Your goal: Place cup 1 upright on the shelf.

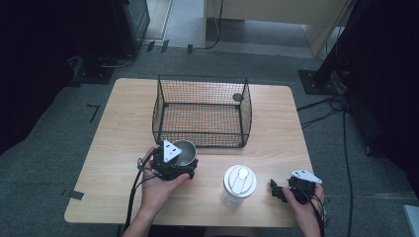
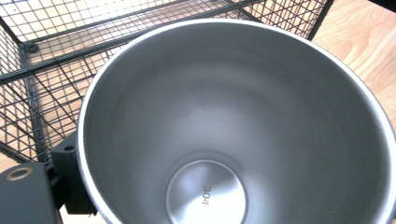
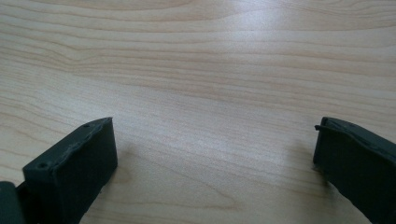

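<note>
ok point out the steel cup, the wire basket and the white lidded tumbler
steel cup (image 2: 205, 191), left gripper view, its inner bottom
wire basket (image 1: 202, 79), high view, its far top rim
white lidded tumbler (image 1: 239, 178), high view, its lid

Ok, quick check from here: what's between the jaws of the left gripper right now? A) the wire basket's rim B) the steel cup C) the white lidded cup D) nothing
B: the left gripper grips the steel cup just in front of the wire basket; the white lidded cup stands apart on the table.
</note>
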`<state>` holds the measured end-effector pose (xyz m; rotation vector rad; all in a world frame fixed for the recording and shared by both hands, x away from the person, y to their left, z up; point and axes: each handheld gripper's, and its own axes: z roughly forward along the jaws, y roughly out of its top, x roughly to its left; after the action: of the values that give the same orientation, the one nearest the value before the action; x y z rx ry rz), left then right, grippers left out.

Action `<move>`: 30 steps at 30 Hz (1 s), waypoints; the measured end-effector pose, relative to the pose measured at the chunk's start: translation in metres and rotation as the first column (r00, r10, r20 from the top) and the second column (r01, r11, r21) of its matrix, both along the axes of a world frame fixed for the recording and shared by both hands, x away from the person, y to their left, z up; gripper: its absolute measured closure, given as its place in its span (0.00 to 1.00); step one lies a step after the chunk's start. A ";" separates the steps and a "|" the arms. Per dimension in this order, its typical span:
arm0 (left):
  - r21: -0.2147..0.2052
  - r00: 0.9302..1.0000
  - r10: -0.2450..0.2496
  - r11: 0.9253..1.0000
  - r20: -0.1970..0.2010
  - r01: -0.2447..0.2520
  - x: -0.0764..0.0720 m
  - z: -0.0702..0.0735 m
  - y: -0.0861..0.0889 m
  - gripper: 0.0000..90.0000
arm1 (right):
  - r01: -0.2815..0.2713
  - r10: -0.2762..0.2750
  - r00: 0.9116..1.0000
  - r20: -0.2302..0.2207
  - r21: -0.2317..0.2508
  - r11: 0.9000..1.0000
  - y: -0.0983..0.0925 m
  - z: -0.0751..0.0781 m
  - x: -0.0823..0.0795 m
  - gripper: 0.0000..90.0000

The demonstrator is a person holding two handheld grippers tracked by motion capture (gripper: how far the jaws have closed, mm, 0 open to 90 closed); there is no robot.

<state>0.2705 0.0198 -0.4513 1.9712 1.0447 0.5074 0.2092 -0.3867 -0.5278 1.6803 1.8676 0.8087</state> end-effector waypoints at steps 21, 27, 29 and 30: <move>-0.143 0.952 0.044 0.990 0.304 0.000 -0.016 0.027 0.006 0.08 | 0.000 0.000 1.000 0.000 0.000 1.000 0.000 0.000 0.000 0.00; -0.188 0.907 0.064 0.982 0.417 0.017 -0.021 0.035 0.007 0.08 | 0.000 0.000 1.000 0.000 0.000 1.000 0.000 0.000 0.000 0.00; -0.198 0.897 0.072 0.980 0.437 0.017 -0.023 0.038 0.007 0.08 | 0.000 0.000 1.000 0.000 0.000 1.000 0.000 0.000 0.000 0.00; -0.204 0.892 0.076 0.979 0.446 0.018 -0.024 0.040 0.007 0.08 | 0.000 0.000 1.000 0.000 0.000 1.000 0.000 0.000 0.000 0.00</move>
<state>0.2466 0.0263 -0.4116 1.5548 0.7930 0.7994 0.2092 -0.3867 -0.5278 1.6802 1.8677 0.8087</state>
